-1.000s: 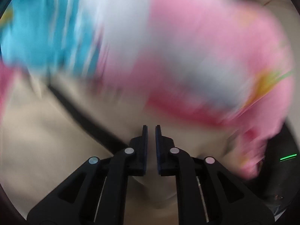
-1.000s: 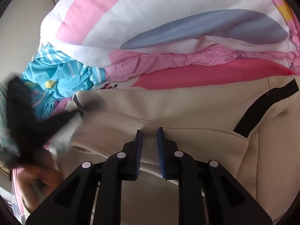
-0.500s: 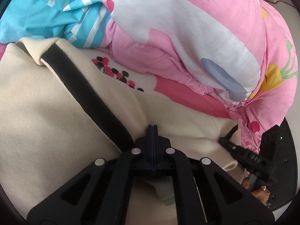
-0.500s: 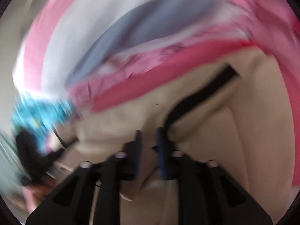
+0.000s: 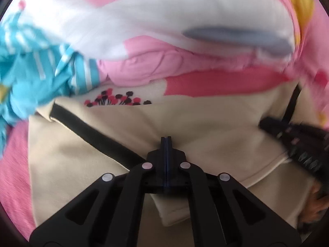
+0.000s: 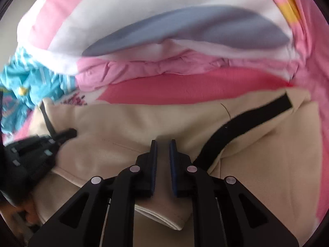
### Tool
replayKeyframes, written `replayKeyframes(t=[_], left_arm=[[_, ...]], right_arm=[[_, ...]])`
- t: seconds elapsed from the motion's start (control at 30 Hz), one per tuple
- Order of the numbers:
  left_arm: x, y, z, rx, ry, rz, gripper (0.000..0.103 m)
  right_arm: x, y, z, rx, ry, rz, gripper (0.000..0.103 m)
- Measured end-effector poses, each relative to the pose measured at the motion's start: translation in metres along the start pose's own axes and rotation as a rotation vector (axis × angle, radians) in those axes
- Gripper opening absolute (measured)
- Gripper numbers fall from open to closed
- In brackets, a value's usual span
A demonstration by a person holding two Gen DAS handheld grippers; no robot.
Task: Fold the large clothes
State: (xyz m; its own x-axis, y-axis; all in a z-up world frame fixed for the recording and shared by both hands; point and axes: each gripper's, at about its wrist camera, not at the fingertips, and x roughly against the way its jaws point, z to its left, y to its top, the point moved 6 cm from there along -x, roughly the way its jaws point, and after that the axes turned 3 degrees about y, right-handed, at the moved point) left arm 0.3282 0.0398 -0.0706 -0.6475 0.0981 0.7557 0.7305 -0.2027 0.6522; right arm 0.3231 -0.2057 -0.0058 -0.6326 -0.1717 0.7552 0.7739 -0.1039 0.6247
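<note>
A cream garment (image 5: 205,127) with black stripes (image 5: 92,135) lies spread on a pink bed. My left gripper (image 5: 165,139) is shut, its fingertips pinching a puckered fold of the cream cloth, with the hem bunched under the fingers. In the right wrist view the same garment (image 6: 123,127) fills the middle, and my right gripper (image 6: 163,142) holds a thick fold of its hem between jaws that are opening slightly. The left gripper (image 6: 67,133) appears at the left edge there; the right gripper (image 5: 265,123) appears blurred at the right of the left wrist view.
A bulky pink, white and grey quilt (image 5: 164,20) is piled just behind the garment. A blue striped cloth (image 5: 30,68) is heaped at the left. Pink sheet (image 5: 14,164) shows along the left. A hand (image 6: 26,214) holds the left gripper.
The left gripper's jaws have closed on the cream cloth, and its view has rolled and shifted across the garment. The right gripper swung sideways, then back, still astride the hem.
</note>
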Motion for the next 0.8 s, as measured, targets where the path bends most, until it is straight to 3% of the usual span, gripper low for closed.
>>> replayKeyframes(t=[0.1, 0.17, 0.27, 0.37, 0.43, 0.47, 0.57, 0.67, 0.73, 0.8], left_arm=[[-0.001, 0.0, 0.006, 0.036, -0.032, 0.021, 0.0], [0.005, -0.002, 0.003, 0.026, 0.0, 0.049, 0.0], [0.038, -0.01, -0.019, -0.163, 0.142, 0.012, 0.002], [0.094, -0.038, -0.034, -0.282, 0.131, -0.053, 0.014], [0.132, -0.062, -0.039, -0.344, 0.157, -0.078, 0.024], [0.157, -0.085, -0.044, -0.376, 0.122, -0.068, 0.026], [0.207, -0.141, -0.049, -0.425, 0.024, -0.005, 0.034], [0.247, -0.187, -0.045, -0.342, -0.086, 0.084, 0.054], [0.267, -0.217, -0.044, -0.319, -0.133, 0.108, 0.055], [0.276, -0.238, -0.051, -0.362, -0.138, 0.111, 0.055]], right_arm=[[-0.001, 0.003, -0.003, -0.044, 0.042, 0.022, 0.011], [0.001, 0.002, 0.0, -0.046, 0.037, 0.037, 0.011], [0.023, 0.0, 0.001, -0.043, 0.025, 0.082, 0.011], [0.085, -0.009, 0.008, 0.05, -0.02, 0.063, 0.011], [0.14, -0.032, 0.029, 0.236, 0.003, 0.023, 0.016], [0.169, -0.055, 0.038, 0.336, 0.006, 0.018, 0.02], [0.217, -0.116, 0.047, 0.464, 0.043, 0.065, 0.032], [0.257, -0.18, 0.045, 0.516, 0.15, 0.123, 0.039], [0.274, -0.214, 0.044, 0.519, 0.212, 0.137, 0.044], [0.283, -0.24, 0.044, 0.534, 0.233, 0.147, 0.049]])
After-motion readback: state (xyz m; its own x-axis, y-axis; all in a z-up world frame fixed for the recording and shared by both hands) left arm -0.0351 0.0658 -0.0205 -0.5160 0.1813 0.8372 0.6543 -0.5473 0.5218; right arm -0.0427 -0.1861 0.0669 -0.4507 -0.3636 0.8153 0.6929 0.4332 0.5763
